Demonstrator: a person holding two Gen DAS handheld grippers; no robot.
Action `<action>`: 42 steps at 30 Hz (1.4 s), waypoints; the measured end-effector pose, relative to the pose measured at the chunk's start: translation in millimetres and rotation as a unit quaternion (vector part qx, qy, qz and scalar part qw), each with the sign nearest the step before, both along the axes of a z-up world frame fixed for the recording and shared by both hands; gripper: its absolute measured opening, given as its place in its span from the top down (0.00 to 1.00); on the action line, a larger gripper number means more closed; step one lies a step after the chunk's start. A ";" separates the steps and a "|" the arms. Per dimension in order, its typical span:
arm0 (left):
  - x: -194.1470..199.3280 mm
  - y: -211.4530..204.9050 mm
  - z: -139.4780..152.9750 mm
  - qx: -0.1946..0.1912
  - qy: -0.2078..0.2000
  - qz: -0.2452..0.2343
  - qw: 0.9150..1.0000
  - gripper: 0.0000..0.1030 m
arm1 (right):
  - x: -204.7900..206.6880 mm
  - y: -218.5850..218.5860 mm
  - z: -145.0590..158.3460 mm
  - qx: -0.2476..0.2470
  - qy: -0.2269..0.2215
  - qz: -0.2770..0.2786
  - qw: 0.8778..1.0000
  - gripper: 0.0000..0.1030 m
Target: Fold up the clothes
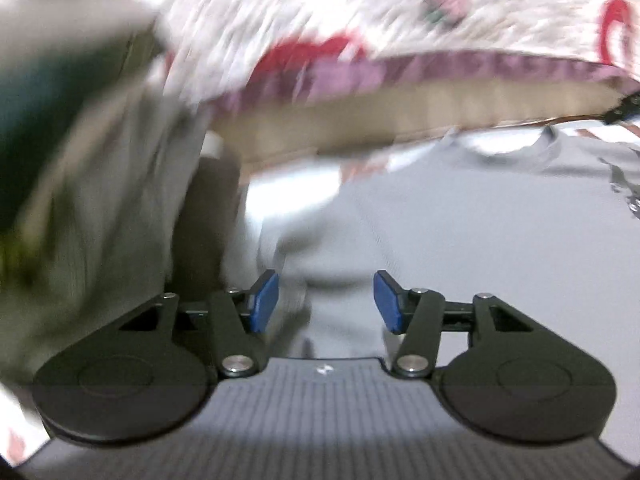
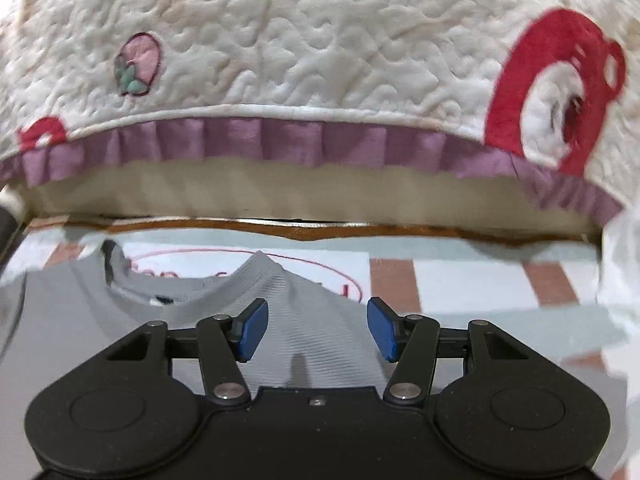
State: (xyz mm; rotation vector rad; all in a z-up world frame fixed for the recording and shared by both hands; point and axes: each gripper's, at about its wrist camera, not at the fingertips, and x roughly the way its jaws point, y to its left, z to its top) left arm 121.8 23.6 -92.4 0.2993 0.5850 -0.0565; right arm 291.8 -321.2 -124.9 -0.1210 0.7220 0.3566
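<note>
- Two grippers, each with blue pads spread apart and nothing pinched: the left gripper [image 1: 326, 300] and the right gripper [image 2: 317, 328].
- Below both lies a grey shirt [image 2: 288, 320], flat on a patterned table surface [image 2: 460, 276]; its ribbed collar [image 2: 224, 288] sits just ahead of the right gripper.
- Beyond hangs a white quilted cover [image 2: 320, 40] with a purple frill [image 2: 280, 140].

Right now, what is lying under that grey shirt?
The grey shirt lies on a printed sheet with pale blue ground, white panels, brown bars and a pink oval line. How that print runs on beneath the shirt is covered. Behind stands a white quilted cover.
</note>
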 end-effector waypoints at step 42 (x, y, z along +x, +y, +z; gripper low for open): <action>229.6 -71.4 -32.6 -0.111 0.148 -0.133 0.974 0.55 | 72.2 18.2 -54.4 -0.125 -0.046 0.050 0.990 0.94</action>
